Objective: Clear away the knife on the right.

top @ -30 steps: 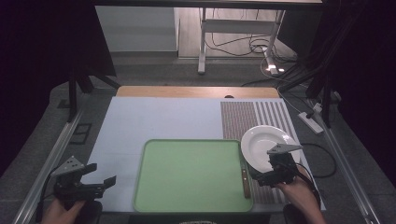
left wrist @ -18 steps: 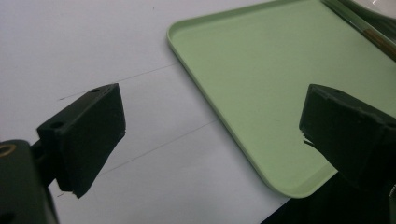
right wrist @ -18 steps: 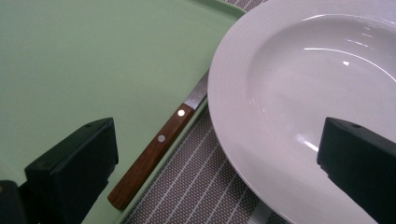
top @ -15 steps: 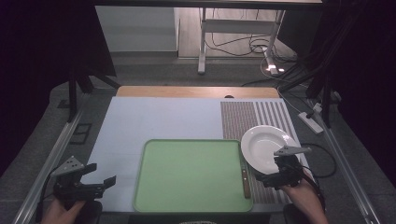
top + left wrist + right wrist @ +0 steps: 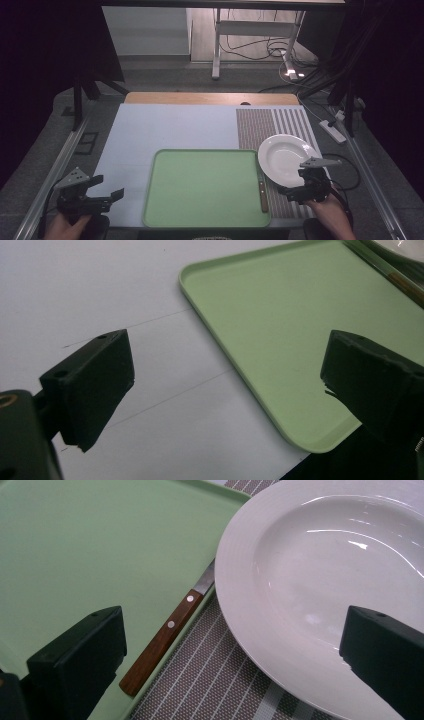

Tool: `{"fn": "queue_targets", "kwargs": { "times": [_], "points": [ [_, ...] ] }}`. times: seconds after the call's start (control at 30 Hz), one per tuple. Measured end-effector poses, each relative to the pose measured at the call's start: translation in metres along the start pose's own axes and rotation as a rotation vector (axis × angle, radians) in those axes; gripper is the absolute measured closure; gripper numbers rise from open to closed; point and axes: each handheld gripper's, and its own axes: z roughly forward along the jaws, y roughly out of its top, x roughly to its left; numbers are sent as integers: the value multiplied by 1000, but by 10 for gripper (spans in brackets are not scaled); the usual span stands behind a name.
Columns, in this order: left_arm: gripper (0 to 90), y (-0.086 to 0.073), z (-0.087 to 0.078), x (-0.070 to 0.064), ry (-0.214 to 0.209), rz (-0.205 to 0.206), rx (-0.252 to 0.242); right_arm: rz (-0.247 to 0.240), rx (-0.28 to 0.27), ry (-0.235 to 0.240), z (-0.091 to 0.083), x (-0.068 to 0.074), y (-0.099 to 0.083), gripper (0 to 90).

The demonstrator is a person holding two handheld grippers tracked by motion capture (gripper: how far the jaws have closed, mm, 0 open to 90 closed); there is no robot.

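Green tray (image 5: 205, 187); striped placemat (image 5: 272, 122); pale blue tabletop (image 5: 165, 127)

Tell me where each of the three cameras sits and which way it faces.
High view: fixed above the person's side, looking forward and down on the table; both hands, the left gripper and right gripper show.
Left gripper view: rides the left gripper, looking along its open jaws at the green tray.
Right gripper view: rides the right gripper, looking along its open jaws at the knife and white plate.
Shared: all three views show the tray, knife and plate.
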Motion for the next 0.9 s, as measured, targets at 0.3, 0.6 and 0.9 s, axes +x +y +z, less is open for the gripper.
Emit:
{"fn": "queue_targets", "kwargs": {
  "times": [0.3,0.6,0.9],
  "points": [
    [69,0,0,0,0,1,1,11,-10,-11,-8,-2,-4,0],
    [68,0,0,0,-1,-3,0,20,-21,-28,-18,-5,-11,0],
    [68,0,0,0,-1,-1,0,35,-32,-45,-25,-8,-16,0]
  ]
}}
